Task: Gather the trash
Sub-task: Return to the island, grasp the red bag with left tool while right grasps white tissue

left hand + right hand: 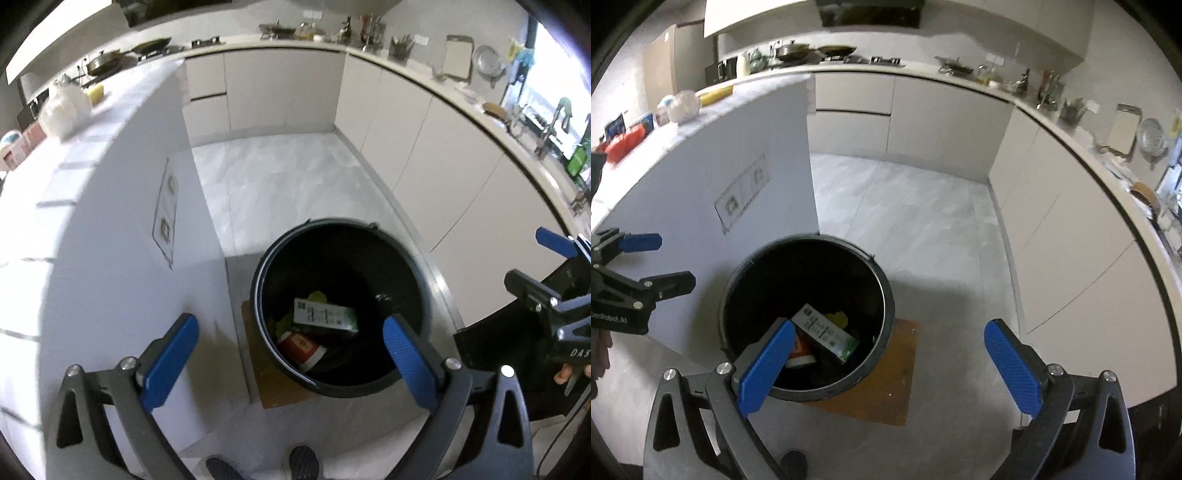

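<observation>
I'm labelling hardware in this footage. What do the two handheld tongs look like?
Both left tongs and right tongs have dark grey metal frames with triangular cut-outs, silver bolts, and flat, ribbed blue finger pads. White lettering marks each body; a thin cable hangs under the right one.

White lettering shows on the right tool (pixel 554 254) at the edge of the left wrist view: "DAS", cut off by the frame. In the right wrist view, the left tool (pixel 646 258) carries "GenRobot.AI" on its black body, first letter half lost at the edge. The green-and-white carton (pixel 824 332) in the bin has print, too small to read.
</observation>
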Demonstrator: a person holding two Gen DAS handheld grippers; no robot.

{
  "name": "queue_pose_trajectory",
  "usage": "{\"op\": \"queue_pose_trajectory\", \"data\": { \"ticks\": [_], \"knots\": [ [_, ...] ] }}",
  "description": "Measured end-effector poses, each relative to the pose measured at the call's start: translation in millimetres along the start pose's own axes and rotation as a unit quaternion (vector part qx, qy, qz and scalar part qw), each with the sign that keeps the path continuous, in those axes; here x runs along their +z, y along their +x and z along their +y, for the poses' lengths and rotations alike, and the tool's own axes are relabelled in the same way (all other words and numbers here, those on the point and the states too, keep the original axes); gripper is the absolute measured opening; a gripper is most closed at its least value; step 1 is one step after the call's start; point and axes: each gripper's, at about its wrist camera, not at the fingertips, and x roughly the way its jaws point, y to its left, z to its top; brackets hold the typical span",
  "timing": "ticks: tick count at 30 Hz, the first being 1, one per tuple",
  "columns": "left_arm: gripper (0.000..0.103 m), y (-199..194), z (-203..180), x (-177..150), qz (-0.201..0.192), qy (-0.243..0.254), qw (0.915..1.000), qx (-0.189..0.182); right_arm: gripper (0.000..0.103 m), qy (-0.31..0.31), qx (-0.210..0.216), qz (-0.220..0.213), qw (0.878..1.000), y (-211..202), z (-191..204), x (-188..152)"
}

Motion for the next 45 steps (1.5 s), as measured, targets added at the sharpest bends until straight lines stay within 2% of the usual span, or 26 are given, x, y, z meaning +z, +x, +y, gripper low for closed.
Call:
{"op": "queue_pose_trajectory", "data": {
  "ticks": [5, 10, 18, 33, 45],
  "knots": [
    [0.101, -36, 0, 7, -0.033, 0.004, 0.9994, -0.008, 0.103, 0.025, -0.010, -0.040, 0.999, -49, 3, 15],
    [0.101, -60, 10, 8, -0.053, -0.004, 0.9986, 0.006, 0.103, 0.027, -0.010, -0.074, 0.997, -86, 15, 32],
    [0.101, -94, 47, -5, -0.087, -0.036, 0.9952, 0.028, 0.103, 0.018, -0.001, -0.104, 0.994, -116, 52, 48],
    [0.101, -145, 133, -24, -0.140, -0.109, 0.9808, 0.081, 0.103, -0.017, 0.054, -0.133, 0.990, -136, 139, 80],
    [0.101, -173, 234, -34, -0.176, -0.184, 0.9570, 0.140, 0.103, -0.035, 0.109, -0.154, 0.981, -119, 220, 131]
  ]
}}
